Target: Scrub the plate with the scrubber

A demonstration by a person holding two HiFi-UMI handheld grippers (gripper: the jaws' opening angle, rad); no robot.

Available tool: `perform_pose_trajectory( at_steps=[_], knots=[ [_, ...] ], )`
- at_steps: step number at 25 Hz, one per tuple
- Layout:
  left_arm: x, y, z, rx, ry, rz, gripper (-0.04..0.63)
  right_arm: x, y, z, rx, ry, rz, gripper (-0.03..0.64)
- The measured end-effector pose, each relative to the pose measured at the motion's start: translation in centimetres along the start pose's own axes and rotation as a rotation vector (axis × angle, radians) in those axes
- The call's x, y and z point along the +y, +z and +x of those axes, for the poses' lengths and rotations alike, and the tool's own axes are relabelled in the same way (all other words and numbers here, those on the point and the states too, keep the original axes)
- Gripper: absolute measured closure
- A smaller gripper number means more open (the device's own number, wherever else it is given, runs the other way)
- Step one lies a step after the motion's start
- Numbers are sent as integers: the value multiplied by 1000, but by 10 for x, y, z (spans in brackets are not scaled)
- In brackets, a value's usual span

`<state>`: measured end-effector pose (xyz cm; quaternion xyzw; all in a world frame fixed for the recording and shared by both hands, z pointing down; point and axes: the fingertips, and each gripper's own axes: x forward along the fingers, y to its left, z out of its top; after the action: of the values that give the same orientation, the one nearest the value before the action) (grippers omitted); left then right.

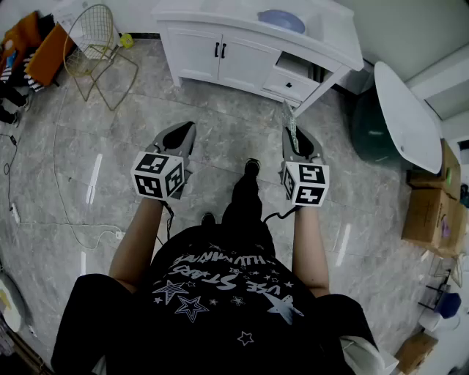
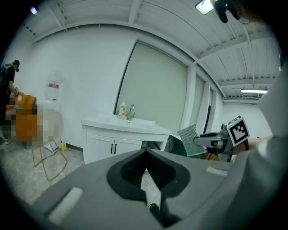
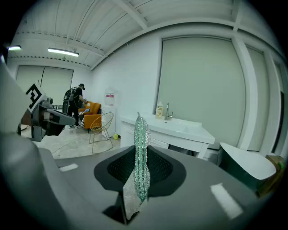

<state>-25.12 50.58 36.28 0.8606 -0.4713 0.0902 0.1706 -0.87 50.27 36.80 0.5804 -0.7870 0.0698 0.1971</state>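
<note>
Seemingly the plate lies in the sink; right tool grips scrubber, left tool clenched empty.

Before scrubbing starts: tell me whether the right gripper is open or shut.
Shut on the scrubber: it stands clamped in the right gripper.

The scrubber, a thin pad of glittering silver-green mesh, is clamped between the 2 jaws of the right gripper. It is held upright and is seen edge-on in the right gripper view, its top rising past the jaw tips. The plate, round and pale blue, is seen on top of the white sink cabinet, well apart from the scrubber.
</note>
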Motion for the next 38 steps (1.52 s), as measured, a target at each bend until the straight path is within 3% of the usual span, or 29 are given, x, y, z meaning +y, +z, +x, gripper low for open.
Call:
perform_pose_trajectory(
  at_steps=[13,19,22,24,29,38],
  knots=[
    [16,0,32,21,8,-37,595,-19,6,33,18,2,9,512],
    [29,31,81,1,8,-9,594,-57,27,69,-18,-12,21,512],
    [30,49,123,-3,14,9,523,-91,38,98,-38,-15,31,511],
    [31,60,154,4,16,20,514,-114,43,121,-45,-10,42,511],
    [27,84,235,43,21,12,324,-177,58,181,-46,10,70,511],
    [30,126,354,90,49,-14,287,-266,91,276,-49,65,93,509]
  ],
)
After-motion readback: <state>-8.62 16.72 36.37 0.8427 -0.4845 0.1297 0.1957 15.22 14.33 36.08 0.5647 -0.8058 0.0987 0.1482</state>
